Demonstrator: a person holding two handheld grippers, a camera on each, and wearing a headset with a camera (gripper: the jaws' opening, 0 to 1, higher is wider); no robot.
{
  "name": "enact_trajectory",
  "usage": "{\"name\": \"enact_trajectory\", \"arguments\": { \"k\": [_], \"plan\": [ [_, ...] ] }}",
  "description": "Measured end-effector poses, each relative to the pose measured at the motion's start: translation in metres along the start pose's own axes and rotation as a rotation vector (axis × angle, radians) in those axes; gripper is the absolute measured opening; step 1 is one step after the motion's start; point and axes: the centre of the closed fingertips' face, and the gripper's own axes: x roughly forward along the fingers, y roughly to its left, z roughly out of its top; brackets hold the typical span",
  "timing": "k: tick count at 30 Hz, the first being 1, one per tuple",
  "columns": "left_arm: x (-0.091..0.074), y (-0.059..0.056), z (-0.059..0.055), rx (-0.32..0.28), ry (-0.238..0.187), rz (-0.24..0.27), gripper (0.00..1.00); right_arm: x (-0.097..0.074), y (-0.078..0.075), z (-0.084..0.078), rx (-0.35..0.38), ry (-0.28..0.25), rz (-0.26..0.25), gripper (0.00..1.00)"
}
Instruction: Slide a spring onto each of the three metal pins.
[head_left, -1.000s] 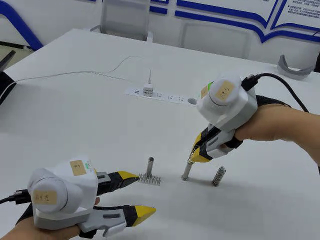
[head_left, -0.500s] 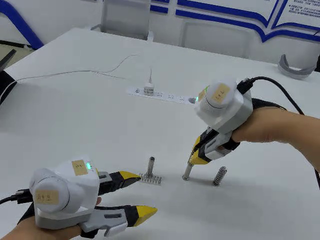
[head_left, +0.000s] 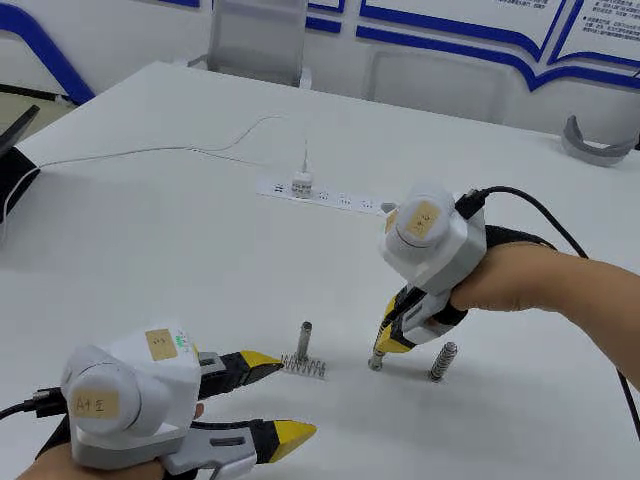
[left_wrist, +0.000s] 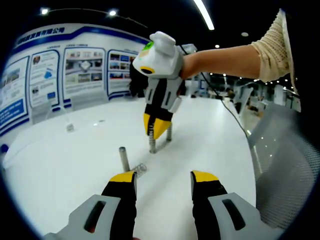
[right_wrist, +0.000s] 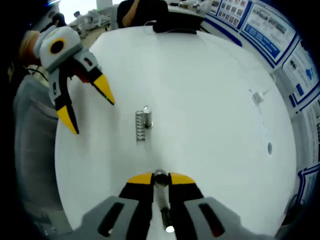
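While my right gripper (head_left: 393, 340) stands over the middle pin (head_left: 376, 360), its jaws are pinched almost together around the pin's top. I take what they hold to be a spring (left_wrist: 151, 142) partway down the shaft, though I can't make out the coils cleanly between the tips. At 3 o'clock from it, the right-hand pin (head_left: 442, 361) is already sleeved in coils. At 9 o'clock the bare pin (head_left: 304, 338) stands upright, with a loose spring (head_left: 303, 367) lying on the bench (head_left: 150, 220) at its foot. My left gripper (head_left: 280, 398), at 7 o'clock, hangs wide open and empty, tips pointing toward that loose spring. I judge this the second pin of three. Next I should seat this spring, let go, then lift the loose one.
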Motion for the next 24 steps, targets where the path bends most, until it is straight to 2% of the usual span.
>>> {"name": "enact_trajectory", "arguments": {
  "k": [13,24],
  "plan": [
    [-0.002,0.001,-0.003,-0.009,0.007,0.013,0.44,0.016,0.001,-0.007,0.021,0.006,-0.002,0.13],
    [-0.002,0.002,-0.004,-0.008,0.007,0.013,0.44,0.017,0.001,-0.007,0.020,0.001,-0.009,0.13]
  ]
}}
